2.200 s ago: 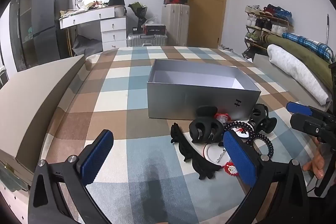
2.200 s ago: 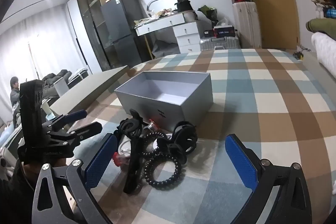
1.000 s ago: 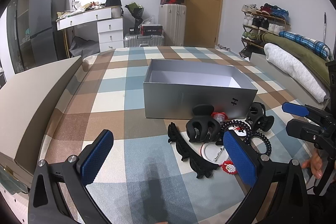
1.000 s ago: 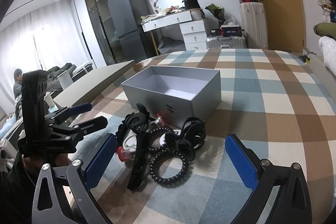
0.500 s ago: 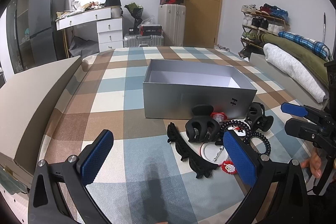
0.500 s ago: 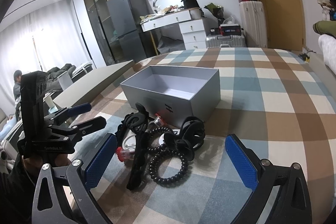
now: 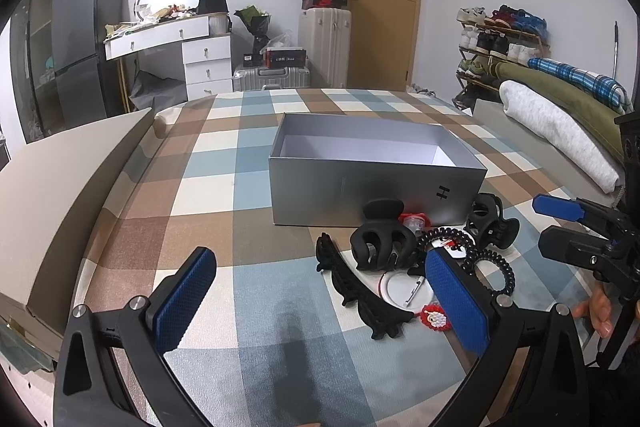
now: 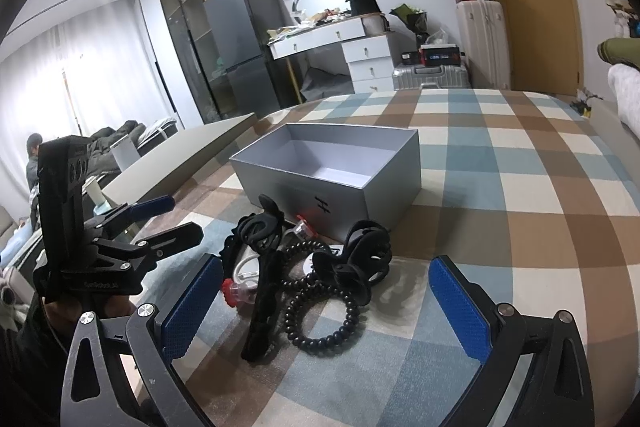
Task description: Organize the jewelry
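From my right gripper (image 8: 326, 301), fingers spread wide and empty, the hair-accessory pile (image 8: 316, 267) lies straight ahead on the bed before the grey box (image 8: 332, 167), nearer than to my equally open left gripper (image 7: 320, 295).

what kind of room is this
Most likely a lived-in bedroom: a white dressing table with an oval mirror, a shoe rack full of trainers, and cream and silver suitcases by the wooden door.
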`<state>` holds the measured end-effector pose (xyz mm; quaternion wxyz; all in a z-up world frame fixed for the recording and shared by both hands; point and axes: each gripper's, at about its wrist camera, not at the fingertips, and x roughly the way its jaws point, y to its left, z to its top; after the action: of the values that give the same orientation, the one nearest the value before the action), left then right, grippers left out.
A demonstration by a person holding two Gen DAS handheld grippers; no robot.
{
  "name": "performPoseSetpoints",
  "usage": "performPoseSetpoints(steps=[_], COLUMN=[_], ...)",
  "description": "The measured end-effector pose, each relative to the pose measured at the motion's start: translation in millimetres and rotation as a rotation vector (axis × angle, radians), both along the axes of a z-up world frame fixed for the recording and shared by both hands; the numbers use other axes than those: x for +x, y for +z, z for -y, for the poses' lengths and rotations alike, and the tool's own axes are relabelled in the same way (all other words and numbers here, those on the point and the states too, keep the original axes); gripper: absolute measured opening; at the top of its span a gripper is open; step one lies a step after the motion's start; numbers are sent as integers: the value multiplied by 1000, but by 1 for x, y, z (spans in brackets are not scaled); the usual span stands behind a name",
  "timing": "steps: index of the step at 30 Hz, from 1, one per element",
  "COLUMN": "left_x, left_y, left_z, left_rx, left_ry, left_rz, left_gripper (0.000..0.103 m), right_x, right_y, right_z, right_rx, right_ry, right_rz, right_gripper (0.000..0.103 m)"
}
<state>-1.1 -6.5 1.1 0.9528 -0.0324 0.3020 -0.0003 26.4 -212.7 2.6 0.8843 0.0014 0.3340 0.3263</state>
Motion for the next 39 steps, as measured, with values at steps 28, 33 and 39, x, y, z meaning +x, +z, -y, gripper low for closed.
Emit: performPoseSetpoints(steps=[28,33,39], left_x=[0,0,1], left_y=[0,-1,-1], left_z=[0,-1,-2], left_rx=[-13,-8,-15], left_ry=[-4,-4,-3], left_rz=[-4,-3,-6], left_gripper=[102,102,102], right_x=[15,21,32], right_y=[-7,-7,-9], right_z=[10,9,-2], right_rx=[3,-8,4], right_ry=[-110,-119,-87], right_rz=[-114,-140,-183], right_gripper=[103,103,91])
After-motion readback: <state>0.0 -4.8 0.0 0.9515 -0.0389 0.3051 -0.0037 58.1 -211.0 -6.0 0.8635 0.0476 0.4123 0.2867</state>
